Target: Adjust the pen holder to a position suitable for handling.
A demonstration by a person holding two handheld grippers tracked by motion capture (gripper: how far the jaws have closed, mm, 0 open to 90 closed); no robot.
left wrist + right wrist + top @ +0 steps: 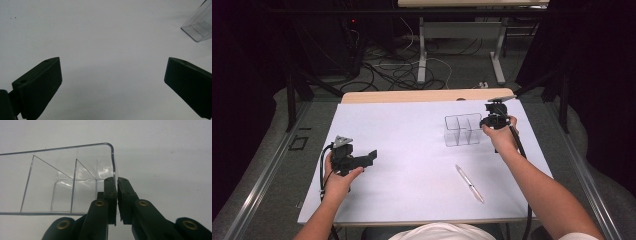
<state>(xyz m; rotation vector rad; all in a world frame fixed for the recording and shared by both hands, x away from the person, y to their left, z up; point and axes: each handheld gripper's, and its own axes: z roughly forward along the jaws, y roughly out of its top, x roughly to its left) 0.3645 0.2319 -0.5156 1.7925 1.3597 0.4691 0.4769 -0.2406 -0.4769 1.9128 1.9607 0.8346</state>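
Item: clear box (462, 130), far right of bench (402, 150), 2 cells seen. Likely light, stiff, slick, brittle; best held by a wall. Right tongs (117, 185) pinch its side wall. Left tongs (112, 82) gape, empty. Pen (469, 183) nearby.

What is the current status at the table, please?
Left hand-held gripper open, clear of everything. Right hand-held gripper shut on clear organizer wall. Pen lying free, nothing in the way.
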